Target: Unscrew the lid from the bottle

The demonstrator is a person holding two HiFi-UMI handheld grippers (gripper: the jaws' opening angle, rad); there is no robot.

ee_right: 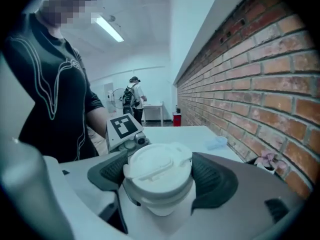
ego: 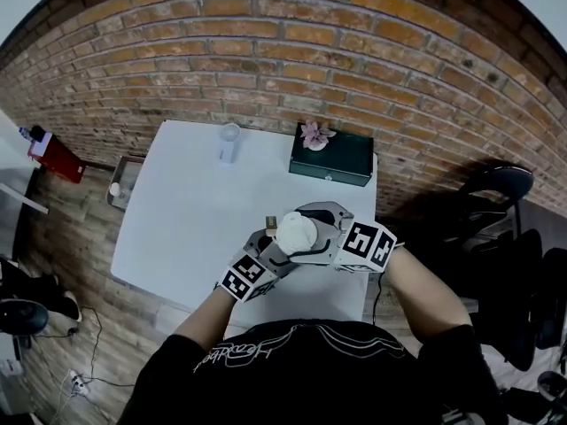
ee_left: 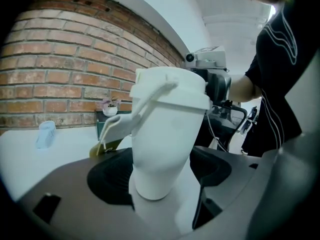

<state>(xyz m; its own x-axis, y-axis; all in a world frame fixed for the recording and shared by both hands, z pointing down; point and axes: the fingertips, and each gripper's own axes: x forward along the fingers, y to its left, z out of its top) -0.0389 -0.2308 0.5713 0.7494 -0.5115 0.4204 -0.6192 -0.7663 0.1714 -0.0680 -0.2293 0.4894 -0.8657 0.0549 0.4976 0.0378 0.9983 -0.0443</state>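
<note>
A white rectangular table (ego: 190,228) stands with its far edge against a brick wall, on a floor of wood planks. Most of its top is bare. Near the far edge, left of the middle, a small pale, see-through cup (ego: 229,142) stands upright by itself. At the far right corner a dark green box (ego: 341,159) lies flat, its long side along the wall and a small metal catch on its front face. A little pot with a pink flower (ego: 315,135) sits on the box's lid, toward its left end. Cup and box are well apart, with clear tabletop between them.
</note>
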